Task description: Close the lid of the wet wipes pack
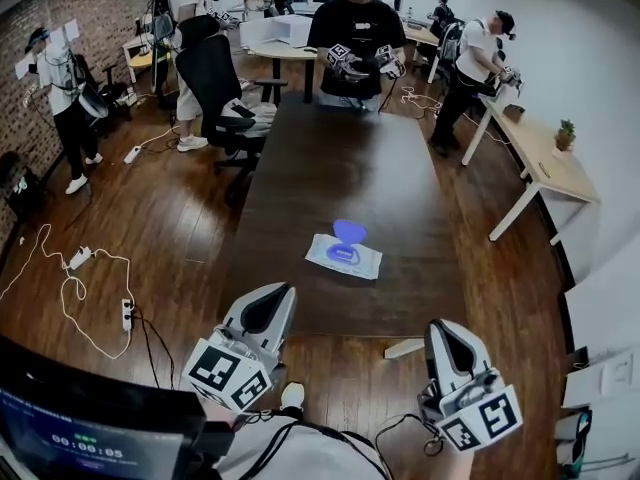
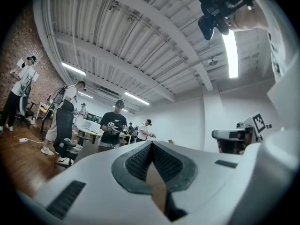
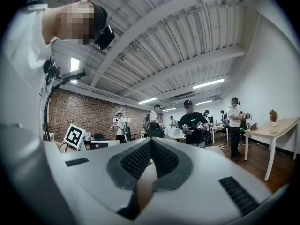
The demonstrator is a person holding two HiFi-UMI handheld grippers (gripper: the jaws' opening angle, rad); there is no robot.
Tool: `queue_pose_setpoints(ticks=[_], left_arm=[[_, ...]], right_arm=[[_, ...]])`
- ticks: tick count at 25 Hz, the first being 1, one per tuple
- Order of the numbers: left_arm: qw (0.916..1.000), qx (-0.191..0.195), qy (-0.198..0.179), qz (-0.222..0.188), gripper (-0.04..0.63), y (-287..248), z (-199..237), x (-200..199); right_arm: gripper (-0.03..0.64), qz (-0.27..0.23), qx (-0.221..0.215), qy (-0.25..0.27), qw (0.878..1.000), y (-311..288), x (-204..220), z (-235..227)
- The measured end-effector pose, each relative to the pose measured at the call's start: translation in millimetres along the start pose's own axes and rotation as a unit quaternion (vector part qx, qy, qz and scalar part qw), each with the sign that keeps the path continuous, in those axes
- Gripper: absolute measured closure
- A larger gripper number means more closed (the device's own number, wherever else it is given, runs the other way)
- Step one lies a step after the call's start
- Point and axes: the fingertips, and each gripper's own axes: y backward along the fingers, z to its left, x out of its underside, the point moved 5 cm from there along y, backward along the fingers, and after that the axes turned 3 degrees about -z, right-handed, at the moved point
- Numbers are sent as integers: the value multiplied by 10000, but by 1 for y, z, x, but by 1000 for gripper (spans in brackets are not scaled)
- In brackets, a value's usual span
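The wet wipes pack [image 1: 343, 255] lies flat on the dark table [image 1: 330, 158], near its front half. Its blue lid [image 1: 349, 231] stands open, flipped toward the far side. My left gripper [image 1: 273, 294] is low on the left, just short of the table's near edge, shut and holding nothing. My right gripper [image 1: 441, 328] is low on the right, beyond the table's near corner, also shut and holding nothing. In the left gripper view the left gripper [image 2: 151, 144] points level across the room; so does the right gripper [image 3: 151, 141] in its own view. Neither gripper view shows the pack.
A person in black [image 1: 357, 28] stands at the table's far end with grippers. An office chair [image 1: 215, 78] sits by the table's left side. Cables and a power strip [image 1: 127, 313] lie on the floor at left. A light desk [image 1: 545, 158] stands at right.
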Motion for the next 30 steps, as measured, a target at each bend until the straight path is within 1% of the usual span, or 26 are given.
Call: queue_pose_setpoints(ticks=[4, 9, 15, 19, 23, 26, 28, 30], left_arm=[[9999, 100, 107, 92, 598, -28, 38, 7], [9988, 6, 292, 398, 598, -56, 74, 29], [9952, -130, 436, 863, 598, -103, 95, 75], [9934, -181, 453, 1036, 598, -144, 105, 102], [9925, -208, 440, 1125, 598, -184, 116, 136], [9901, -323, 475, 1281, 597, -207, 125, 162], [9877, -454, 559, 1389, 598, -220, 129, 182], [9863, -490, 689, 1415, 597, -230, 132, 208]], right_arm=[[611, 17, 10, -15, 10000, -46, 9, -8], [611, 278, -80, -322, 9991, -97, 39, -26], [611, 717, -74, -612, 9955, -146, 98, -89], [611, 836, -170, -699, 9939, -173, 120, -136], [611, 865, -359, -697, 9932, -199, 139, -178], [609, 1199, -637, -585, 9890, -221, 171, -199], [609, 1399, -802, -589, 9852, -234, 196, -212], [607, 1545, -891, -652, 9818, -246, 223, -226]])
